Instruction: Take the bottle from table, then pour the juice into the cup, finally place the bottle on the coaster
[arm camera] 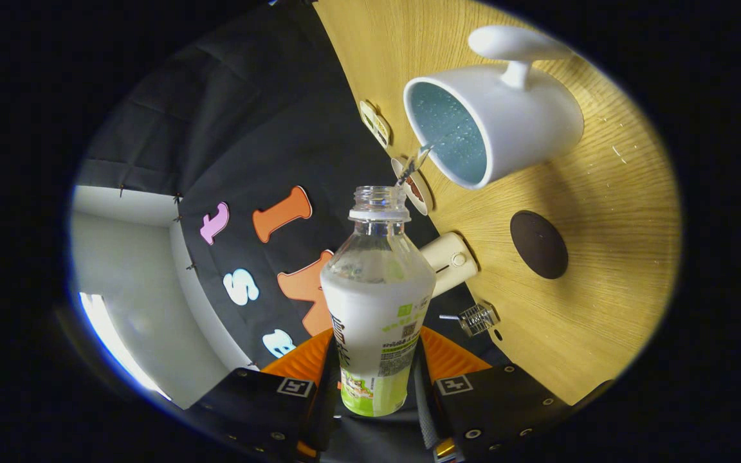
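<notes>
I have the gripper closed around the lower body of the bottle, with both fingers pressing on its label from the two sides. The bottle points forward from the fingers and its cap is off. The whole view is rolled, so the table stands like a wall beside the bottle; I judge that I am tipping it. From the open neck a thin stream of clear liquid goes to the mouth of the white cup, which is just beyond the neck. So the step in hand is the pouring, I think. Between the bottle and the cup side, the dark round coaster lies on the table, well apart from the cup. Next I must turn the bottle upright again, slowly, and then carry it to the coaster without loosening the grip.
</notes>
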A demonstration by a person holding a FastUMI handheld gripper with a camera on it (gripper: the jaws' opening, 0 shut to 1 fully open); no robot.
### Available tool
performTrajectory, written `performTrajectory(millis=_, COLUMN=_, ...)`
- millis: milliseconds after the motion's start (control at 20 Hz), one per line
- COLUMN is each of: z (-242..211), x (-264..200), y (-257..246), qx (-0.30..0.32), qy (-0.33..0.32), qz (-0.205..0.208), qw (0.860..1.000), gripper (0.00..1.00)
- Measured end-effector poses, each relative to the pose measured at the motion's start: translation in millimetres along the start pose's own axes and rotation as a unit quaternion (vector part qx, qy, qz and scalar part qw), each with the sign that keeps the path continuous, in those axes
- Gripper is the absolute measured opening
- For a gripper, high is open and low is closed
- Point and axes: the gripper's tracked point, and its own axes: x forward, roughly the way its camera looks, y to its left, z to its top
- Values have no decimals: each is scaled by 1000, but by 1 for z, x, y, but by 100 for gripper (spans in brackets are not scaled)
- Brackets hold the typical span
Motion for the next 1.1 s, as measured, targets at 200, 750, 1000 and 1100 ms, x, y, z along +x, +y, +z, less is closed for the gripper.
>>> performTrajectory(millis=200, z=-1, x=2, y=3, qx=22, qy=-4, qz=7, qw=1000, gripper=55)
performTrajectory(millis=750, z=-1, x=2, y=6, qx=68, qy=-21, qz=28, qw=997, gripper=55)
performTrajectory(millis=1000, z=-4, x=6, y=12, qx=92, qy=-25, qz=41, qw=995, gripper=55)
performTrajectory(millis=1100, z=-7, x=8, y=15, qx=92, qy=-21, qz=45, qw=995, gripper=54)
